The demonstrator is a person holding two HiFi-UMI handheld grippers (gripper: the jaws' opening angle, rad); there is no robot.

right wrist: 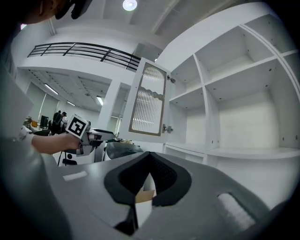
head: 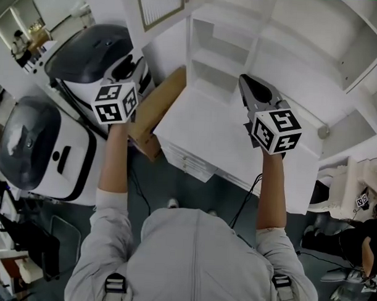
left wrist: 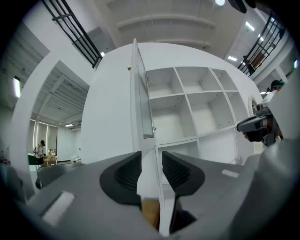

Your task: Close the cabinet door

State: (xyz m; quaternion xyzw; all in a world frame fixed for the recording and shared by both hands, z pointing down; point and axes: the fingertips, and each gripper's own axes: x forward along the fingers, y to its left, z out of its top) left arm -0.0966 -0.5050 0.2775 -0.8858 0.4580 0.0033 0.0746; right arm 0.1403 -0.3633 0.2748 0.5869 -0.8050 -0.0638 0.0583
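cabinet door (right wrist: 147, 101): open. It hangs on its hinges at the left edge of the cabinet's (right wrist: 234, 93) upper shelves (right wrist: 243, 84) and is swung out away from them. Ribbed glass panel in a wood-coloured frame.
door, left gripper view: edge-on and upright, lined up with the gap of the tongs.
left tongs (left wrist: 151, 161): spread, with nothing between the pads. The door's edge shows beyond the gap, and the tongs are clear of it.
right tongs (right wrist: 149, 157): tips pressed together, pinching nothing. Held level in front of the exposed shelves, to the right of the door.
left tongs, right gripper view: out to the left of the door, apart from it.
cardboard box (head: 160, 106): against the left end of the cabinet's lower part, just beside the left hand's marker cube.
machines (head: 96, 51): two, white with dark domed tops, left of the cabinet.
forearms (head: 114, 156): both stretched forward from a grey top.
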